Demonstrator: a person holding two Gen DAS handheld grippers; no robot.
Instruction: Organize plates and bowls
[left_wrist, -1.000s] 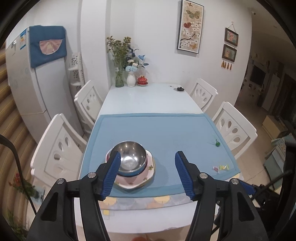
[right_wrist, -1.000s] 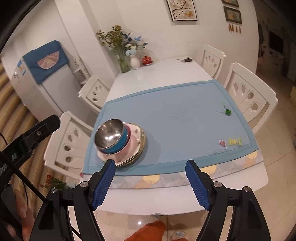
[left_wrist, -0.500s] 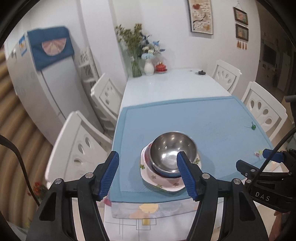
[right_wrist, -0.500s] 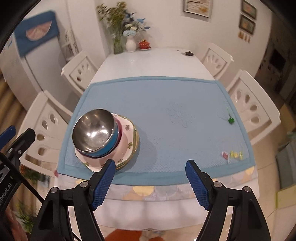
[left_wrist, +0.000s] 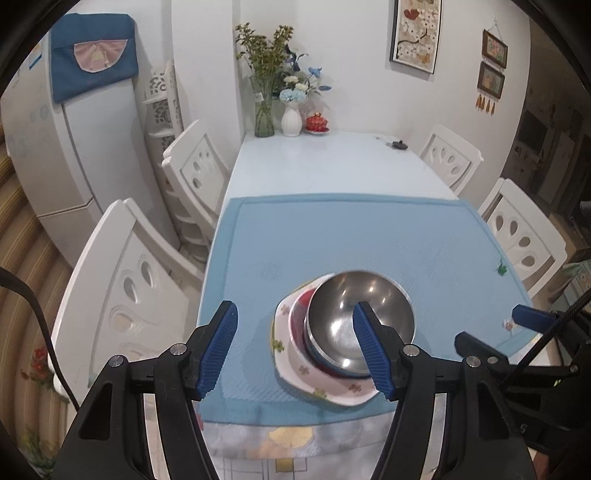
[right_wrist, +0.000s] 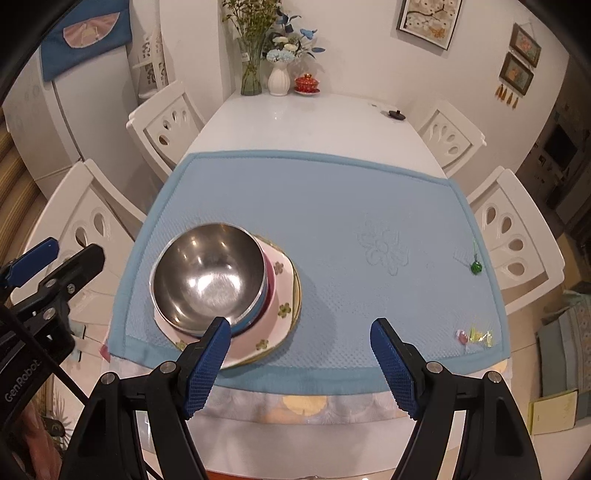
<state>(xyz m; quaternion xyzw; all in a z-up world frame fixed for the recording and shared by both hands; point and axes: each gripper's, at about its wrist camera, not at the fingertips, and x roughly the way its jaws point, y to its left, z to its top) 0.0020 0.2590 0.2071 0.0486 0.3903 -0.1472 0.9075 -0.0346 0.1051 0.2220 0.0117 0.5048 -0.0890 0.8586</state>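
Your left gripper (left_wrist: 295, 349) & right gripper (right_wrist: 301, 363) both hang w/ fingers spread, gripping nothing — steel bowl (right_wrist: 208, 278) sits nested atop stacked plates (right_wrist: 275, 321) at blue mat's (right_wrist: 332, 206) near-left corner.

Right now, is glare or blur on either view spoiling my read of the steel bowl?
Left wrist view: mild motion blur, softest at the mat's edges; small highlights inside the bowl, rim still readable. Right wrist view: sharper, one broad glare patch on the bowl's floor, rim crisp; a soft shadow falls right of the plates. Both bend straight lines near the edges.
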